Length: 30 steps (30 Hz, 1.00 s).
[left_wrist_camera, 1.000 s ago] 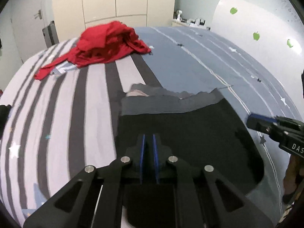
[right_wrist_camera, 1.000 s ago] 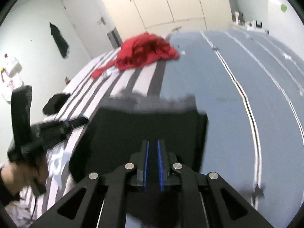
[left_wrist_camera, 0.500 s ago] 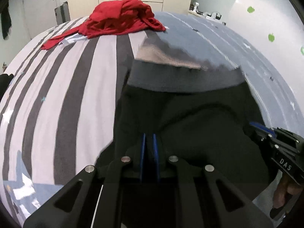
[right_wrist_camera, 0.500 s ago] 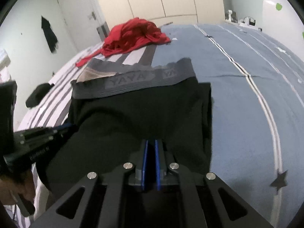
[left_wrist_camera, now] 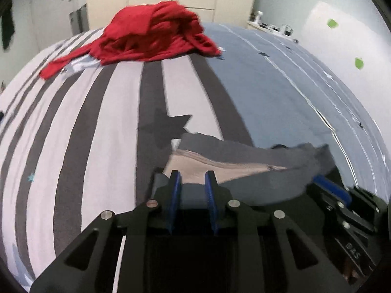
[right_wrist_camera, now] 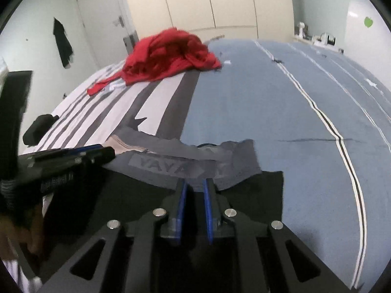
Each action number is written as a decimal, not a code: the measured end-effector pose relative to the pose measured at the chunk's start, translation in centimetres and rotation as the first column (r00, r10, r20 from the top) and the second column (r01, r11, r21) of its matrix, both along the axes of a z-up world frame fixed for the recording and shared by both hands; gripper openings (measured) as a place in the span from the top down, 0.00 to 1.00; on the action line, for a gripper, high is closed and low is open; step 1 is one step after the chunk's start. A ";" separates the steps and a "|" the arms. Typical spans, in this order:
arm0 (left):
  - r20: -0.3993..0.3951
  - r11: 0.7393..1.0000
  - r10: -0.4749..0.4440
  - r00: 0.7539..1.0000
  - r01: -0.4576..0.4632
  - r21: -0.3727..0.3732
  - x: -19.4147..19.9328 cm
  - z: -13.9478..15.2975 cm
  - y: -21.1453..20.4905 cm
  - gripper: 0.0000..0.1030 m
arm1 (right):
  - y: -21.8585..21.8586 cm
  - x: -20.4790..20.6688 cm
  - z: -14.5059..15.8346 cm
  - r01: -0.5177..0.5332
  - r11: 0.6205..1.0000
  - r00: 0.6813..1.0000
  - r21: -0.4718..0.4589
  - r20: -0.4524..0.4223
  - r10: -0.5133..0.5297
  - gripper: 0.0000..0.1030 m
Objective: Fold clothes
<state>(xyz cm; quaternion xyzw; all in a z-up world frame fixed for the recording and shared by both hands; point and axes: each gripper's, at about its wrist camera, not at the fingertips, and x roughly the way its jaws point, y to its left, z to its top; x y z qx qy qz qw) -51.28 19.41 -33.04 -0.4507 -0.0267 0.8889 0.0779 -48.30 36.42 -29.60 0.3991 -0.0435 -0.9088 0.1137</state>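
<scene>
Two grippers, the left gripper (left_wrist_camera: 191,182) and right gripper (right_wrist_camera: 194,188), are opening narrowly over the black boxer briefs' grey waistband (right_wrist_camera: 185,164) on the bed (right_wrist_camera: 244,102); release should be completed before withdrawal, lest the fold be dragged.

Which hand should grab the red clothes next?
Probably the left gripper: the red clothes lie on the striped side of the bed, its side. Its fingers are opening over the black shorts.
</scene>
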 end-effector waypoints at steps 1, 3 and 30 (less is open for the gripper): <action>0.007 1.000 0.018 1.000 -0.018 0.015 -0.3 -0.1 -0.5 0.82 | 0.2 0.1 0.0 0.003 1.000 1.000 -0.002 -0.002 -0.003 0.88; -0.002 1.000 0.015 1.000 -0.015 0.016 0.0 0.6 -0.7 0.82 | 0.6 0.2 0.0 0.009 1.000 1.000 -0.005 -0.004 -0.009 0.88; 0.007 0.997 -0.067 0.998 0.066 0.037 15.5 2.2 -0.4 0.93 | -0.1 13.4 1.0 -0.090 0.993 0.994 -0.071 0.057 0.094 0.96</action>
